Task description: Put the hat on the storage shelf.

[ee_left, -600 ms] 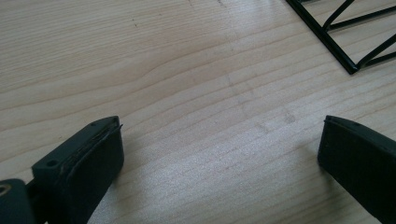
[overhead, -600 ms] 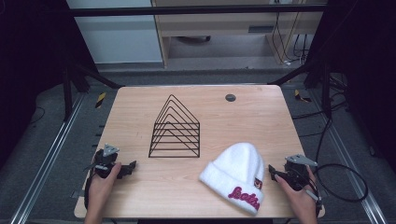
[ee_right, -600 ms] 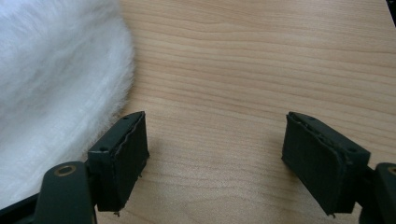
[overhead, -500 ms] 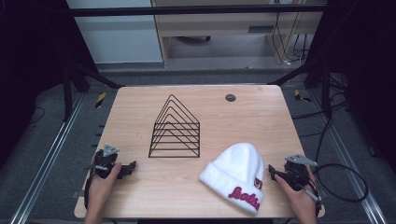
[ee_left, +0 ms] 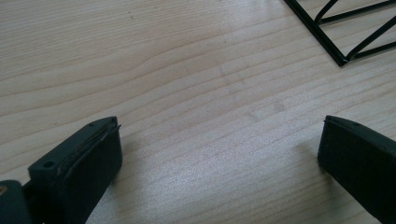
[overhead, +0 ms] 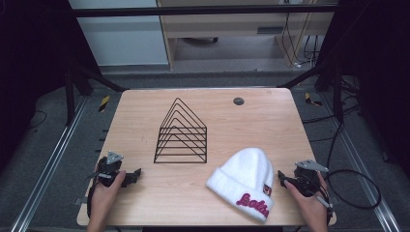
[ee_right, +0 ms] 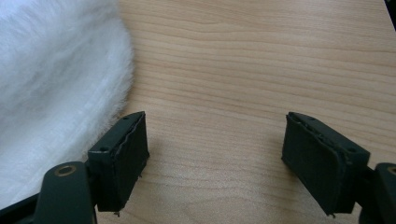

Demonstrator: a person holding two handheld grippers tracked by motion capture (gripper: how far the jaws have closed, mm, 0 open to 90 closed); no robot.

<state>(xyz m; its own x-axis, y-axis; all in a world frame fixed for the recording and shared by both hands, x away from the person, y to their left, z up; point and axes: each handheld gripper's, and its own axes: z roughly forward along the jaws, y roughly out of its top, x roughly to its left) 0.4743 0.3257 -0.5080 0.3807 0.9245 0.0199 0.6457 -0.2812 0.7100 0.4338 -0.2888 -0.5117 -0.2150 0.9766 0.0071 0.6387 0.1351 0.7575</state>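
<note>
Near the front edge of the tabletop (overhead: 145,203), the left tool (overhead: 135,174) and right tool (overhead: 281,178) rest with jaws spread, pinching nothing. The white beanie (overhead: 244,181) lies just left of the right tool. Farther back stands the black wire rack (overhead: 181,133).

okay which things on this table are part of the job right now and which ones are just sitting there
Part of the job:
- white beanie, right beside the open right tool
- open left tool, over bare wood

Just lying about:
- black wire rack, standing mid-table
- small dark disc, near the far edge
</note>
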